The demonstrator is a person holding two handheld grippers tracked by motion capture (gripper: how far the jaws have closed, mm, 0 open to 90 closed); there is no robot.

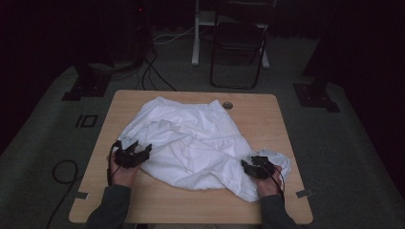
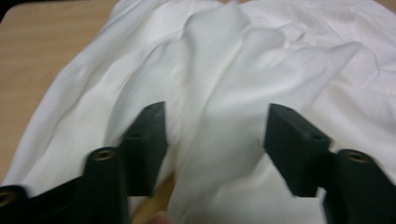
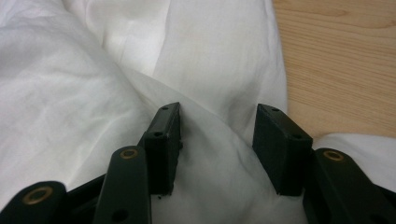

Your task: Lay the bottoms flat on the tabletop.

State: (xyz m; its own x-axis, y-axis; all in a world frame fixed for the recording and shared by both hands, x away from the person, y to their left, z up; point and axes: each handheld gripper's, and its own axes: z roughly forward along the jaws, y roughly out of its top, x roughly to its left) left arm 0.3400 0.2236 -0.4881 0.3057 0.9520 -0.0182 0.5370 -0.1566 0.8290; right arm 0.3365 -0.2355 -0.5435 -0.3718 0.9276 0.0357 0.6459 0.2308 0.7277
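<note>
garment: white cloth garment (image 1: 191,143), crumpled, spread over the middle of the wooden table (image 1: 143,200); elastic-looking gathered edge lies toward the table's far side, near the round cable hole (image 1: 228,105)
left gripper: (image 1: 138,151) at the garment's near-left edge, held in the person's left hand (image 1: 123,174)
left jaws: spread wide; in the left gripper view (image 2: 215,135) a raised fold of the cloth stands between them, pads not pressing on it
right gripper: (image 1: 252,167) at the garment's near-right corner, held in the right hand (image 1: 270,187)
right jaws: apart; in the right gripper view (image 3: 217,140) a ridge of cloth sits in the gap; left pad touches the fabric, right pad looks clear of it, no pinch visible
table: bare wood shows beyond the garment's right edge in the right gripper view, and left of the garment in the left gripper view
background: folding chair (image 1: 239,43) on the floor beyond the table's far edge, cables (image 1: 153,71) far-left of the table
</note>
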